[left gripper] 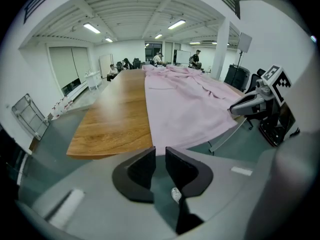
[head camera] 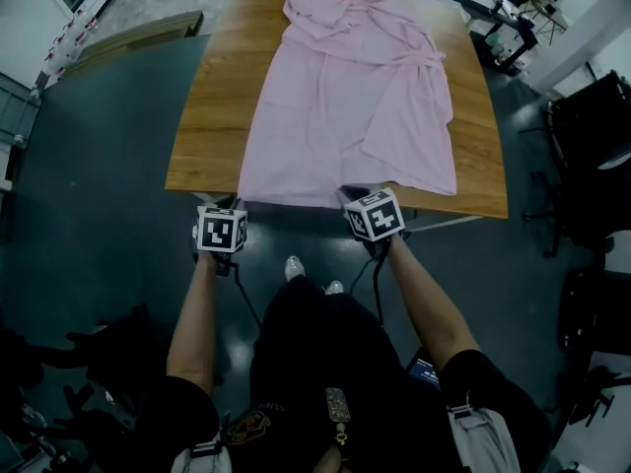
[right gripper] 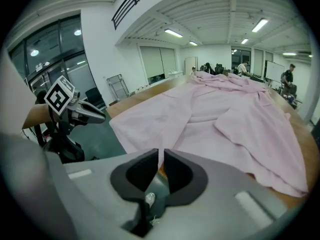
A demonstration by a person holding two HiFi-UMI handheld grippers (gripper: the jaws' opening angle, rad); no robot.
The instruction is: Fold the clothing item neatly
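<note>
A pink robe-like garment (head camera: pixel 345 106) lies spread flat along the wooden table (head camera: pixel 212 116), collar at the far end, its hem hanging slightly over the near edge. My left gripper (head camera: pixel 225 205) hovers just off that edge at the hem's left corner. Its jaws stand slightly apart with nothing between them (left gripper: pixel 160 153). My right gripper (head camera: pixel 357 197) sits at the hem's middle, right at the table edge. Only a narrow gap shows between its jaws (right gripper: pixel 161 154), and no cloth is pinched in it. Each gripper appears in the other's view: right gripper (left gripper: pixel 255 103), left gripper (right gripper: pixel 75 111).
Office chairs (head camera: pixel 592 156) stand to the right of the table, and desks with equipment (head camera: pixel 493 18) at the far right. A flat board (head camera: pixel 138 37) lies on the floor at far left. Dark floor surrounds the table; people sit far down the room (left gripper: pixel 160 59).
</note>
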